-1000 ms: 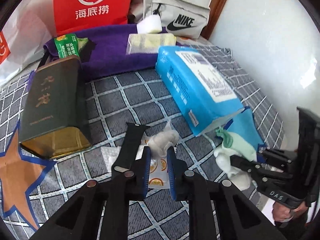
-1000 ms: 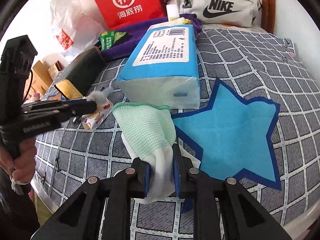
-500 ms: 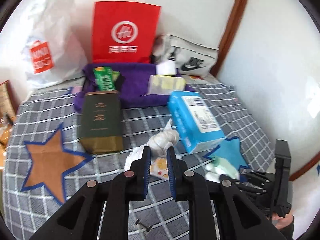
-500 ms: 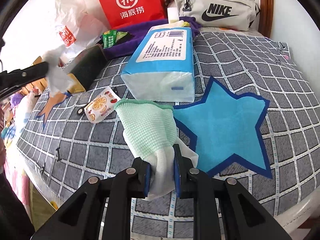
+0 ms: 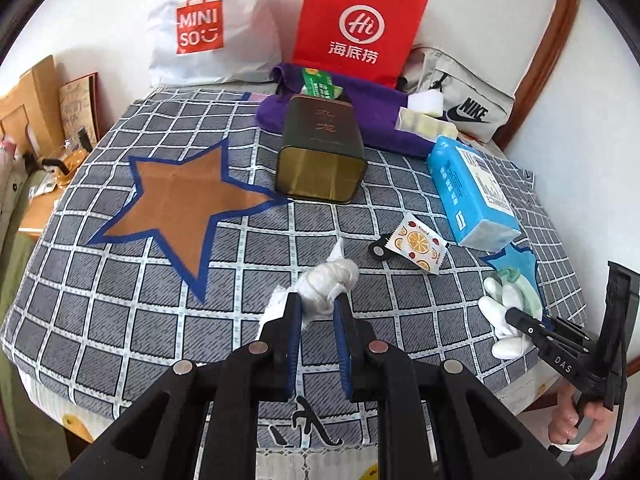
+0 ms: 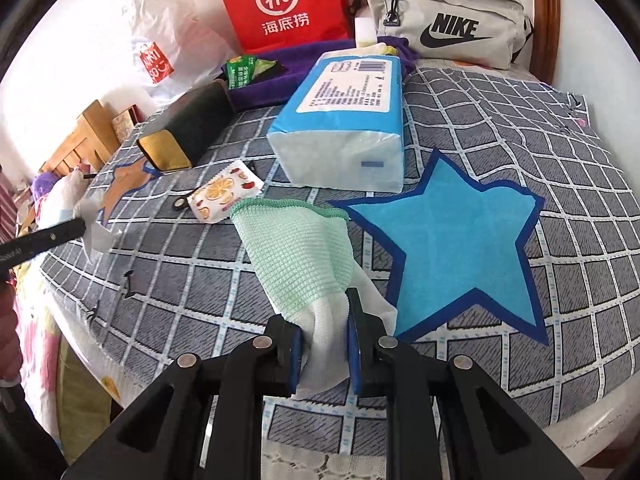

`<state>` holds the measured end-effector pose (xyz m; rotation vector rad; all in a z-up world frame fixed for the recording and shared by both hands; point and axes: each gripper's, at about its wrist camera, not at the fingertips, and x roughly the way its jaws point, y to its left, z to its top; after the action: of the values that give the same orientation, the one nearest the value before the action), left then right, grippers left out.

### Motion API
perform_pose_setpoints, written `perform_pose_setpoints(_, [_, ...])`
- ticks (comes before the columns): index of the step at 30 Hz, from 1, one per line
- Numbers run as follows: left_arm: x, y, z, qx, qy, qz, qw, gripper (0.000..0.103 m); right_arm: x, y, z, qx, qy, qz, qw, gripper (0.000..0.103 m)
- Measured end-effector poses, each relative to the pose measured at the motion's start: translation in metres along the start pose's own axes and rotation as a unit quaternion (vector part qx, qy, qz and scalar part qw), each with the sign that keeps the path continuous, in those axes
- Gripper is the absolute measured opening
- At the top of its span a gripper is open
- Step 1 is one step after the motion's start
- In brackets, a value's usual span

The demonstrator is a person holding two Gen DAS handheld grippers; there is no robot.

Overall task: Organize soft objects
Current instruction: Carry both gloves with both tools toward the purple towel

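Left wrist view | left claw [image 5: 316,308] pinches a knotted white cloth wad [image 5: 328,282], soft and lumpy, above the checked cloth [image 5: 120,300] | right claw [image 6: 324,332] pinches a knit glove [image 6: 300,256], mint cuff, white fingers, draped on the tabletop beside the blue star [image 6: 460,248]

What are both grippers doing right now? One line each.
Left gripper: shut on the knotted white plastic bag.
Right gripper: shut on the green-and-white knitted glove.
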<state>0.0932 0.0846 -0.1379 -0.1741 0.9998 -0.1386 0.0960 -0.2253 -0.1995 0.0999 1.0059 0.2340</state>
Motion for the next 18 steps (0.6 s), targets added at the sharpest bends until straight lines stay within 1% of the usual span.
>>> perform_pose_setpoints(2, [-0.003, 0.003, 0.0, -0.004, -0.001, -0.002, 1.0, 0.016, -0.006, 0.004, 0.001, -0.004, -0.006, 0.006, 1.0, 0.018])
perform_pose_setpoints(5, [-0.008, 0.003, 0.002, 0.0, -0.006, 0.0, 1.0, 0.016, -0.017, 0.013, 0.005, -0.015, -0.018, 0.003, 1.0, 0.018])
perform_pose_setpoints(10, [-0.015, 0.004, 0.005, 0.001, -0.018, -0.011, 0.9998, 0.016, -0.029, 0.027, 0.016, -0.034, -0.038, 0.002, 0.999, 0.018])
perform_pose_setpoints(18, [-0.018, 0.005, 0.014, -0.001, -0.026, -0.013, 0.9996, 0.016, -0.041, 0.029, 0.031, -0.038, -0.056, 0.001, 0.998, 0.016])
